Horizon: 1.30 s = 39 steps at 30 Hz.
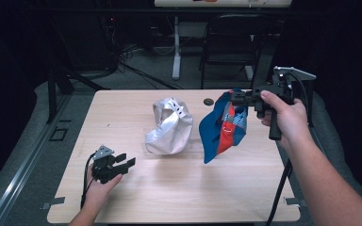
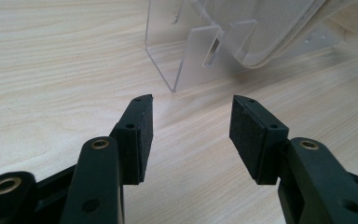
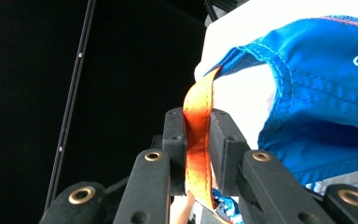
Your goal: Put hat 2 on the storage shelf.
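Black chair (image 1: 233, 40) (behind the table (image 1: 122, 117)); cables (image 1: 139, 71), perhaps, on floor.

Blue-and-red cap (image 1: 222, 127) hanging above table; white cap (image 1: 169, 127) on clear stand.

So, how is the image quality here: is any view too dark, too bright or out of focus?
High view: the table is well lit and the room behind is almost black. Left gripper view: sharp, with even light on the wood and the clear stand. Right gripper view: the orange strap between the jaws is sharp, the blue cap is clear, the white area behind it is overexposed and the left half is black.
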Available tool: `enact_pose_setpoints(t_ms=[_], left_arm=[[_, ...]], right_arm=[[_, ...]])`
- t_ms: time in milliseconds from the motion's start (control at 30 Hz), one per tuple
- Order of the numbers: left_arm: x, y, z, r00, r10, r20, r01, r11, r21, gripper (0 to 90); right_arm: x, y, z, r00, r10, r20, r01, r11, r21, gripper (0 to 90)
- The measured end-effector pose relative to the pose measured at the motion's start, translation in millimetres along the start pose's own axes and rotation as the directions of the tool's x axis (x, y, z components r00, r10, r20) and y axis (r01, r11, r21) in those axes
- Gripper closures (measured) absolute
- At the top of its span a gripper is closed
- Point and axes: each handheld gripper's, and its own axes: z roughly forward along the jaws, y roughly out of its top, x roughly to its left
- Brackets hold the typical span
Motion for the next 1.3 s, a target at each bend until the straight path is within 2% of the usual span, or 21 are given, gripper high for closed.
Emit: enact_pose_setpoints(t_ms=[367, 533, 600, 667, 867, 900, 1267, 1300], left_arm=[[1.0, -0.2, 0.0, 0.9999, -0.007, 0.009, 0.007, 1.0000, -0.007, 50.1], [1.7, -0.2, -0.6, 0.9999, -0.006, 0.011, 0.006, 1.0000, -0.002, 50.1], [2.7, -0.2, -0.9, 0.9999, -0.009, 0.010, 0.009, 1.0000, -0.001, 50.1], [2.8, -0.3, -0.5, 0.9999, -0.014, 0.009, 0.015, 0.9999, -0.007, 50.1], [3.0, -0.1, -0.5, 0.9999, -0.014, 0.008, 0.014, 0.9999, -0.008, 50.1], [3.1, -0.1, -0.4, 0.9999, -0.014, 0.008, 0.014, 0.9999, -0.007, 50.1], [2.6, 0.5, 0.5, 0.9999, -0.010, 0.007, 0.010, 0.9999, -0.003, 50.1], [2.8, 0.5, 0.8, 0.9999, -0.010, 0.006, 0.010, 0.9999, -0.001, 50.1]], right_arm=[[5.5, 26.8, 15.3, 0.9992, 0.012, 0.037, -0.010, 0.999, -0.039, 78.0], [4.3, 36.2, 18.3, 0.9984, 0.015, 0.054, -0.012, 0.998, -0.054, 78.0], [2.5, 40.4, 20.9, 0.9975, 0.031, 0.063, -0.027, 0.998, -0.065, 78.0], [-0.6, 43.2, 22.7, 0.9968, 0.026, 0.076, -0.022, 0.998, -0.051, 77.9], [-5.7, 46.7, 29.4, 0.9957, 0.040, 0.084, -0.035, 0.998, -0.054, 77.9], [-6.4, 47.1, 32.9, 0.9943, 0.044, 0.097, -0.039, 0.998, -0.054, 77.9], [-10.4, 45.3, 50.1, 0.9947, 0.028, 0.099, -0.026, 0.999, -0.023, 77.9], [-14.5, 45.4, 54.0, 0.9945, 0.035, 0.099, -0.033, 0.999, -0.015, 77.9]])
